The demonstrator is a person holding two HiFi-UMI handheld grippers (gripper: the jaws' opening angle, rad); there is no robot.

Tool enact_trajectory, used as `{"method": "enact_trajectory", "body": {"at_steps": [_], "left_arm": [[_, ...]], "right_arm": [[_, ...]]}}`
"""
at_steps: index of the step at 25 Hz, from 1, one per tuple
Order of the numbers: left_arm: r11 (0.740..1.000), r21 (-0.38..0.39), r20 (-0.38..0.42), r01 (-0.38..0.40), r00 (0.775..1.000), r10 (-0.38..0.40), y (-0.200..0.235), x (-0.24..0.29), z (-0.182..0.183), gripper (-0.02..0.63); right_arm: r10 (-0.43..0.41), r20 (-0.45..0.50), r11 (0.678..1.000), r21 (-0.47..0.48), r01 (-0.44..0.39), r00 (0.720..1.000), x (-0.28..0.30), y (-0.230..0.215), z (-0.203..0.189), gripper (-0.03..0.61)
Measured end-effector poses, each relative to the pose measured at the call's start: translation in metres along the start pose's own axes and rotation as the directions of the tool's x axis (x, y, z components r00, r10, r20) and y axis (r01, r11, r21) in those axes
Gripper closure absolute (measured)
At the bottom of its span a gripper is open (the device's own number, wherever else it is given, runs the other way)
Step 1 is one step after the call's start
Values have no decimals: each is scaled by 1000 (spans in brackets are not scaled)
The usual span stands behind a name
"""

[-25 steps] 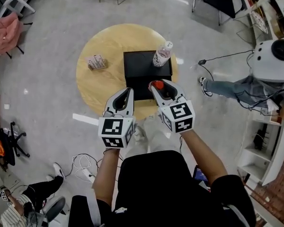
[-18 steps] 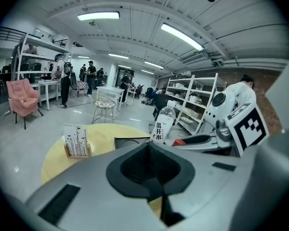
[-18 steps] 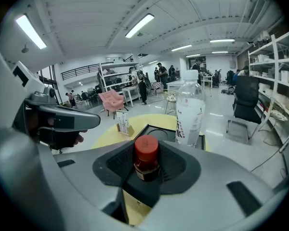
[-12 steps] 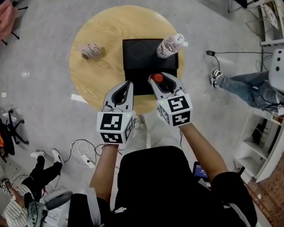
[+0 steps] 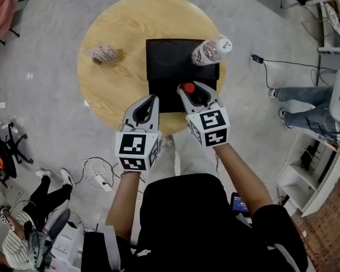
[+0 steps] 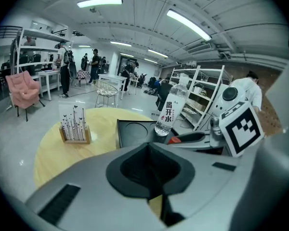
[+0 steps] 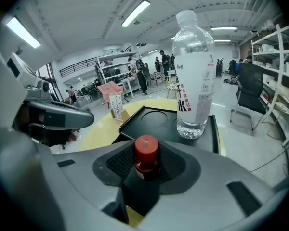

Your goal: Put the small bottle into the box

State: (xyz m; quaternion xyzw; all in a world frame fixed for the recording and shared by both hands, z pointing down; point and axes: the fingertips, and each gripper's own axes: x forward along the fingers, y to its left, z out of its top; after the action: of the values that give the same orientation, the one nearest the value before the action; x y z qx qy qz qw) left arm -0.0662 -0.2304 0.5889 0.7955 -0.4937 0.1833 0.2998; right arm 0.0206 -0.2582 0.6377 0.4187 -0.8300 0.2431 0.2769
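Head view: the right tongs (image 5: 188,89) grip a small red-capped bottle (image 5: 187,88) over the near part of the flat black box (image 5: 170,61) on the round wooden table (image 5: 113,89). A tall clear plastic water bottle (image 5: 211,50) stands at the box's far right corner.
Left gripper view: the left tongs (image 6: 147,146) are closed together, empty.
Right gripper view: the pads clamp the small bottle, its cap above them.

Head view: above, facing steeply down over round wooden table (image 5: 119,33). Left gripper view, right gripper view: low, near table edge, facing across it. Shared by all: black box (image 5: 161,72), water bottle (image 5: 211,50).
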Motion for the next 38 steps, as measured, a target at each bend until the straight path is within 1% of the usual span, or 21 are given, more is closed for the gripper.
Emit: {"method": "enact_trajectory", "body": {"at_steps": [5, 9, 16, 30, 38], "left_arm": [[1000, -17, -17, -20, 1000, 19, 9, 7, -6, 603], [1000, -22, -29, -15, 999, 14, 10, 13, -11, 603], [999, -32, -37, -9, 999, 8, 7, 17, -13, 603], [999, -36, -44, -7, 999, 6, 6, 16, -18, 603], [999, -32, -43, -4, 999, 3, 4, 12, -20, 603]], "right_arm": [[-8, -20, 1000, -23, 8, 1000, 11, -5, -10, 440], [-10, -37, 1000, -30, 9, 999, 19, -6, -16, 440], [-6, -38, 999, -46, 5, 999, 19, -3, -16, 440], [-13, -31, 999, -30, 12, 999, 17, -2, -18, 439], [10, -29, 999, -31, -11, 1000, 14, 7, -22, 439]]}}
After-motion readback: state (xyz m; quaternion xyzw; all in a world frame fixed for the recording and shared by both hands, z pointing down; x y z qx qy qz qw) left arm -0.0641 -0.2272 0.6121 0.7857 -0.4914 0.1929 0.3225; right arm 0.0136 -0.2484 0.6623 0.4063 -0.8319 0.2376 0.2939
